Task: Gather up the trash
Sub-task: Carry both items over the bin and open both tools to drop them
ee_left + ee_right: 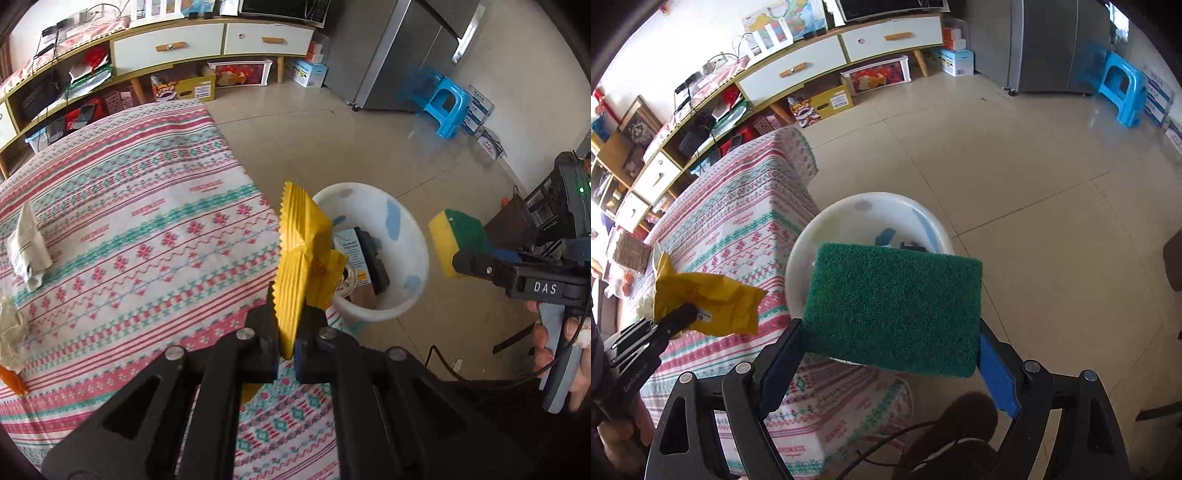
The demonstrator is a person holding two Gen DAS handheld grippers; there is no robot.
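Beside the patterned surface [122, 229], a white bin [402, 236] stands on the tiled floor. Left hand-held gripper [286, 328] clamps a yellow wrapper [301, 251] near its rim; right hand-held gripper [890, 354] grips a green-and-yellow sponge [894, 306] above it.

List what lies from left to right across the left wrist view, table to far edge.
Crumpled white paper on the patterned tablecloth → yellow wrapper pinched in the left gripper → white bin on the floor → yellow-green sponge held by the right gripper.
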